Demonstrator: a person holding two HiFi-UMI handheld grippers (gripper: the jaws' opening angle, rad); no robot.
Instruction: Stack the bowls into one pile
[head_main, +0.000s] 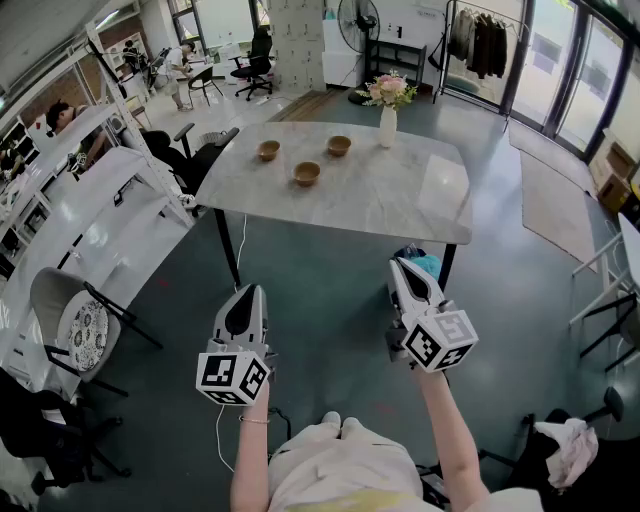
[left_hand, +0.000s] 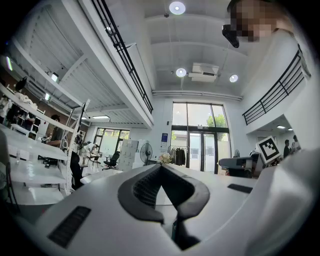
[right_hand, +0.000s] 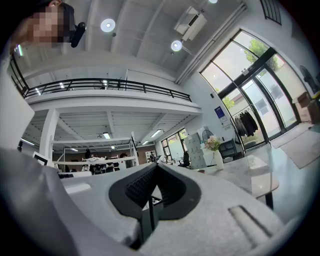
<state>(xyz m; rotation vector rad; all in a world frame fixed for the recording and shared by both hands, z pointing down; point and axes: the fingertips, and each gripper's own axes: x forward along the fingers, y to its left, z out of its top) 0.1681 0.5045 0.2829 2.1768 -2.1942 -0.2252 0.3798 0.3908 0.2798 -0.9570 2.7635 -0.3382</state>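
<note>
Three bowls (head_main: 307, 173) sit apart on bench (head_main: 400, 200), upper centre | left hand-held gripper (head_main: 250, 290), right hand-held gripper (head_main: 398, 264) pressed together, empty, well short | risk: reaching with unopened jaws may shove bowls toward vase (head_main: 387, 126).

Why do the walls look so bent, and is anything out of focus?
Head view: the wide lens bows the room's edges, yet the bowls on the table stay sharp. Left gripper view: black round border, near fingers soft. Right gripper view: the same, railing curved.
</note>
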